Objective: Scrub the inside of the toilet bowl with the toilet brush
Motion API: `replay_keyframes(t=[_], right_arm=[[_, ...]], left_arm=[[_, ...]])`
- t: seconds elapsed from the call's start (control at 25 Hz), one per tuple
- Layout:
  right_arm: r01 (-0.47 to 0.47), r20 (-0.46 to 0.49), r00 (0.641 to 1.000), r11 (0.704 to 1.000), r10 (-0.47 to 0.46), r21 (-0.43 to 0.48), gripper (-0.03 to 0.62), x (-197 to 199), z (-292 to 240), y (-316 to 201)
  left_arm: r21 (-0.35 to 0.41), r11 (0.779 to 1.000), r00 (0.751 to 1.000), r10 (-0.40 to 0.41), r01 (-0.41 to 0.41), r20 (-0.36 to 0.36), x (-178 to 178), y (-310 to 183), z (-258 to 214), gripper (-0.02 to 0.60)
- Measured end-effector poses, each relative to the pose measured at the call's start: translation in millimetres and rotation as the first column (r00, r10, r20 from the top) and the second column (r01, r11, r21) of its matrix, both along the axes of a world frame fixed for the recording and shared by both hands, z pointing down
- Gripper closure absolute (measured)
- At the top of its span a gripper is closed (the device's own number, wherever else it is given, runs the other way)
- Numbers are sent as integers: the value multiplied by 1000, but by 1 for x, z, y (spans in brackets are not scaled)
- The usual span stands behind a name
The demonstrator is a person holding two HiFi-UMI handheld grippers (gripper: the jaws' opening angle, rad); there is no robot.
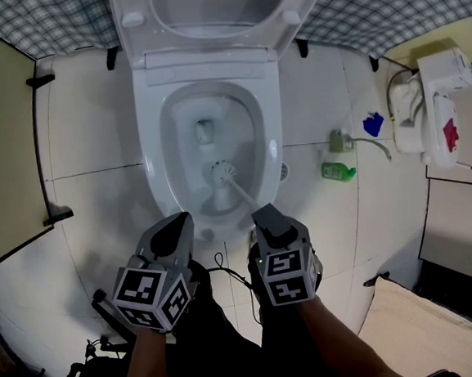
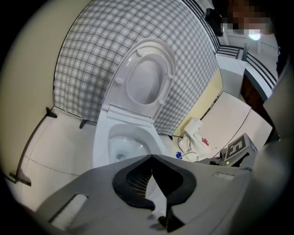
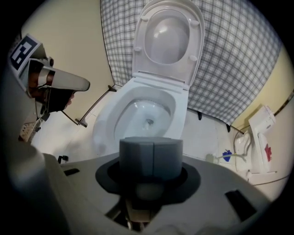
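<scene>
Head view shows the right claw (image 1: 264, 214) pinching the pale handle of the toilet brush (image 1: 234, 184). The handle slants away from the claw's tips down into the toilet bowl (image 1: 152, 150). The bristle head sits low inside the bowl, just ahead of the claw and short of the drain opening. Right gripper view has the right claw (image 3: 153, 148) with its two grey tips drawn in side by side, the bowl directly beyond them and the raised lid (image 3: 171, 34) above. The left claw (image 1: 177, 223) hovers just beside the right one, near the bowl's front rim, touching nothing. In the left gripper view its jaws meet at the tips with nothing between them. A green bottle (image 1: 338, 170) lies on the floor tiles, off to the right claw's right.
</scene>
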State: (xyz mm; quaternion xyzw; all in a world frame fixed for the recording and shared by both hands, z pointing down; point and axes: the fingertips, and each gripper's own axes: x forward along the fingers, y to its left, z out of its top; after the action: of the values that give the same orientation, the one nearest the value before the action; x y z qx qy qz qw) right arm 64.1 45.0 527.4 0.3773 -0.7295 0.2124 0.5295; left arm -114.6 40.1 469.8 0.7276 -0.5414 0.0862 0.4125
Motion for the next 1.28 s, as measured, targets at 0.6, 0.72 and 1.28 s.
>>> replay_keyframes(t=[0.6,0.72,1.28], right_arm=[[142,78,987,989,-138,-48,414,-62,27,-26],[187,100,978,982,-184,-23,416,-85,27,-42],[168,80,980,974,-181,151,416,-101,17,-138]], left_arm=[[-15,1000,1000,-1,1,7,1,5,4,572],[-22,1000,1000,0,0,3,2,6,6,572],[-41,999,1000,-1,1,-6,-1,5,14,572]])
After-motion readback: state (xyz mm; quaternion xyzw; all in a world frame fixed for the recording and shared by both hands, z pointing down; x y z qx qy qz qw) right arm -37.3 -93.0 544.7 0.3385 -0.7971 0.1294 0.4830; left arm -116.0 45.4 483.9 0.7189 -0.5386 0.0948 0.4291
